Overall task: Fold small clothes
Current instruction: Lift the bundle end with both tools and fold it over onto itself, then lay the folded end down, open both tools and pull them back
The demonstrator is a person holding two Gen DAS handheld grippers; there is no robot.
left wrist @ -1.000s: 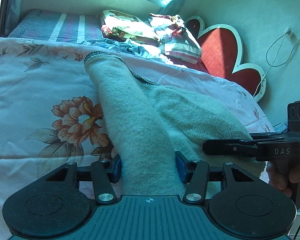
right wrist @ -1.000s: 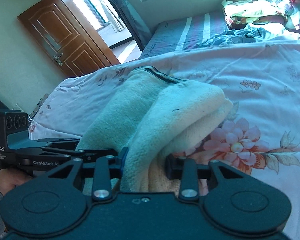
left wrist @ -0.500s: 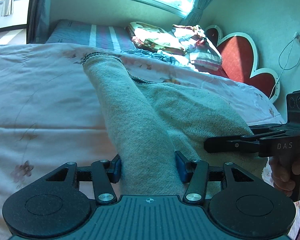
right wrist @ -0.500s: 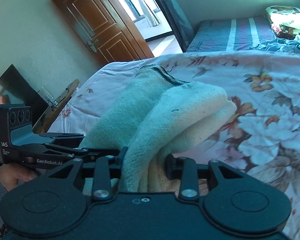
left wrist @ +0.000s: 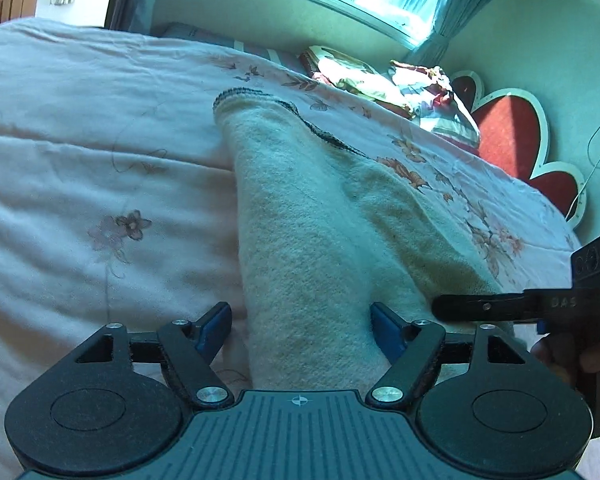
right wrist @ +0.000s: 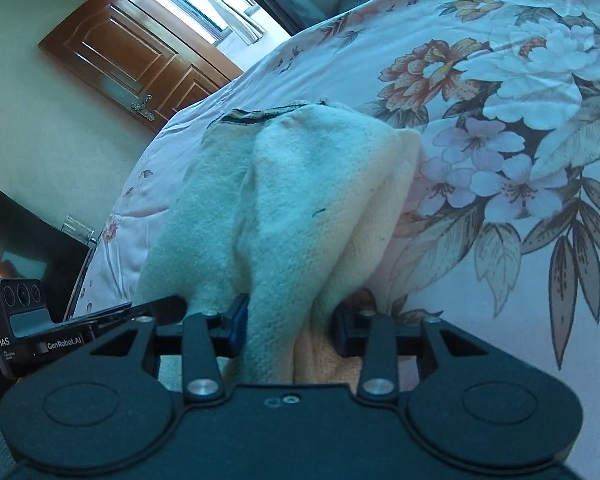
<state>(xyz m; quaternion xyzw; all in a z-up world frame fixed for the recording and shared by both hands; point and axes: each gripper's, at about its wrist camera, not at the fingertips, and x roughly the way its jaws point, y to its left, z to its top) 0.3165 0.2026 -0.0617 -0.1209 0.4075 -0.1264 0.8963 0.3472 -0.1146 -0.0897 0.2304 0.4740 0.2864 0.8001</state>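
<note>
- Right now the left tongs (left wrist: pixel 300 326) stand wide and their jaws are opening; a fold of the cream fleece garment (left wrist: pixel 320 248) runs between the blue pads (left wrist: pixel 214 326), and the pad on the left side stands clear of the cloth, with bare bedspread showing in the gap.
- Over on the other side, the right tongs (right wrist: pixel 288 328) sit narrower, jaws opening too; a bunched edge of the same garment (right wrist: pixel 296 208) fills the space between the pads (right wrist: pixel 236 326), and whether the pads still press on it I cannot tell.
- From each pair of tongs the garment stretches forward and away across the bed, ending in a dark-striped knit hem (left wrist: pixel 260 96) at its far end.
- Under it lies a pink floral bedspread (left wrist: pixel 92 152); big printed blossoms (right wrist: pixel 500 80) spread to the right of the right tongs.
- Seen from the left wrist view, the right tongs (left wrist: pixel 480 306) reach in from the right edge, just beside the garment, with a hand (left wrist: pixel 572 360) gripping the handle below.
- Seen from the right wrist view, the left tongs (right wrist: pixel 156 308) come in from the left, their tip against the garment's edge.
- Far ahead of the left tongs, a pile of bedding (left wrist: pixel 400 88) sits by a red heart-shaped headboard (left wrist: pixel 512 136).
- Ahead and left of the right tongs stands a brown wooden door (right wrist: pixel 132 68).
</note>
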